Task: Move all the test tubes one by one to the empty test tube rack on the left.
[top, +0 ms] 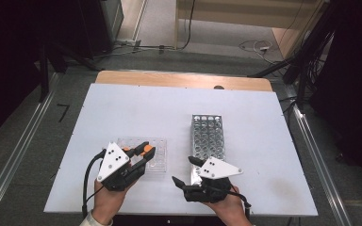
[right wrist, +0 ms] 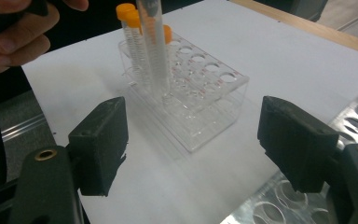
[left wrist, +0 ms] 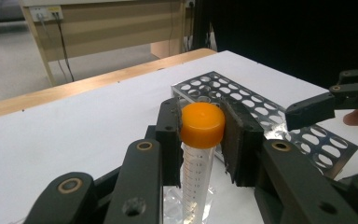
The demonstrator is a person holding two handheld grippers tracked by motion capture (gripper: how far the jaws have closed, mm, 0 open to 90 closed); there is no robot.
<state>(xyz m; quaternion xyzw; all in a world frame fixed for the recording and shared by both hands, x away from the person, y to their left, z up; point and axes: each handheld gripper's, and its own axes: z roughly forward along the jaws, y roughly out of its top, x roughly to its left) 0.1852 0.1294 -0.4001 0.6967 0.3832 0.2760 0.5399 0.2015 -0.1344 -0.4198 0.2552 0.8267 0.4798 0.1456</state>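
Nearby, metal rack (top: 208, 136) beside clear rack (top: 153, 155) on table (top: 136, 108).

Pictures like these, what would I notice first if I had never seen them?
The bright orange cap of a clear tube, clamped in the left gripper above the clear plastic rack. Next, the shiny metal rack full of round holes mid-table, with the right gripper open beside it.
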